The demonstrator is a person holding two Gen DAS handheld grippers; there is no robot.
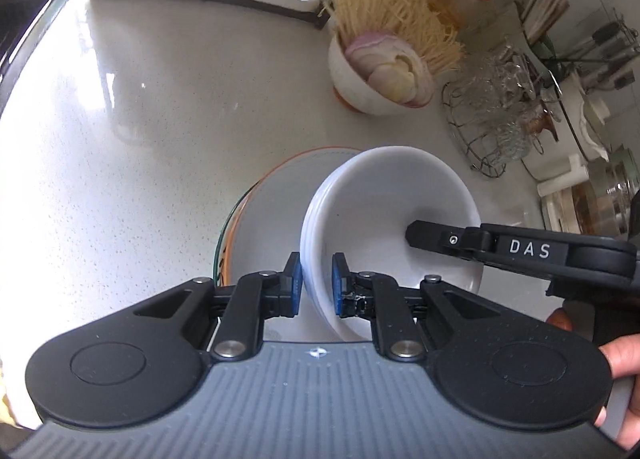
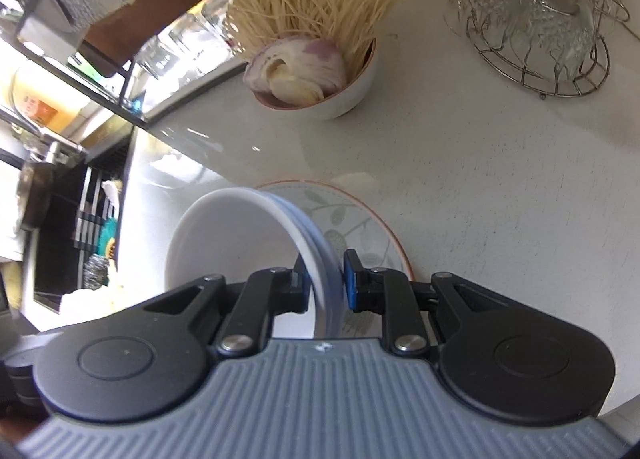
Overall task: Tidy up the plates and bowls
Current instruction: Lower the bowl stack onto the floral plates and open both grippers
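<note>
While both grippers pinch opposite rims of the stacked white bowls [image 1: 384,219], left gripper [image 1: 316,283] and right gripper [image 2: 326,283] hold them just above the leaf-patterned plate [image 2: 360,219]; uneven lowering could slip the nested bowls from either pinch and chip it.

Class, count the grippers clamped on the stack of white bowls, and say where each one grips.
2. The left gripper pinches the white bowls' near rim; the right gripper clamps the opposite rim, above the patterned plate.
</note>
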